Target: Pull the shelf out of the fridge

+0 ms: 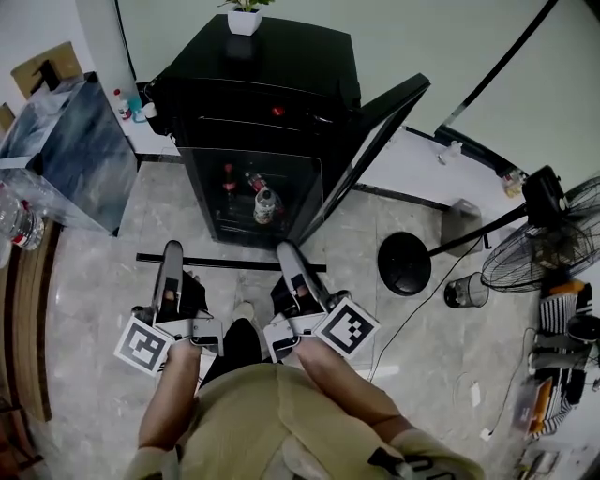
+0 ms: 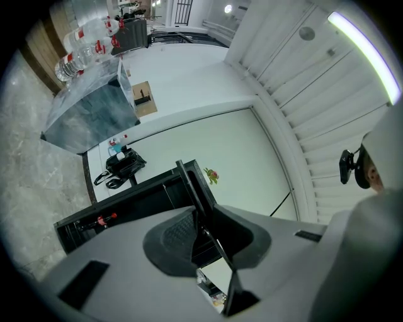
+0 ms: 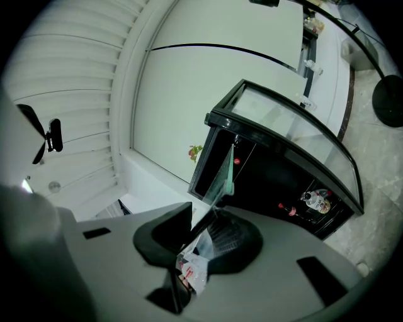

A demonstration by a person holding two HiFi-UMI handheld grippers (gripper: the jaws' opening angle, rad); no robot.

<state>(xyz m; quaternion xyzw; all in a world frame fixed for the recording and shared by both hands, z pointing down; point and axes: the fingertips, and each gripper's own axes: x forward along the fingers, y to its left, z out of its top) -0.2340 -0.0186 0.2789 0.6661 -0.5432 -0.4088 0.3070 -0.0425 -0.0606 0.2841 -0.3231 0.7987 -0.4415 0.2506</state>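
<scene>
The shelf (image 1: 230, 261) is a clear pane with a thin black edge, held level in front of the black fridge (image 1: 272, 103) and out of its cavity. My left gripper (image 1: 172, 249) is shut on the shelf's left part and my right gripper (image 1: 284, 247) on its right part. In the left gripper view the shelf's dark edge (image 2: 189, 182) runs between the pads of the left gripper (image 2: 201, 217). In the right gripper view the greenish glass (image 3: 225, 170) passes between the pads of the right gripper (image 3: 208, 220). The fridge door (image 1: 366, 141) stands open to the right.
Two bottles (image 1: 265, 202) lie inside the fridge's lower part. A small potted plant (image 1: 245, 19) sits on top. A marbled box (image 1: 61, 155) stands at the left, with water bottles (image 1: 19, 225). A fan's round base (image 1: 405, 264), a cup (image 1: 466, 291) and cables lie at the right.
</scene>
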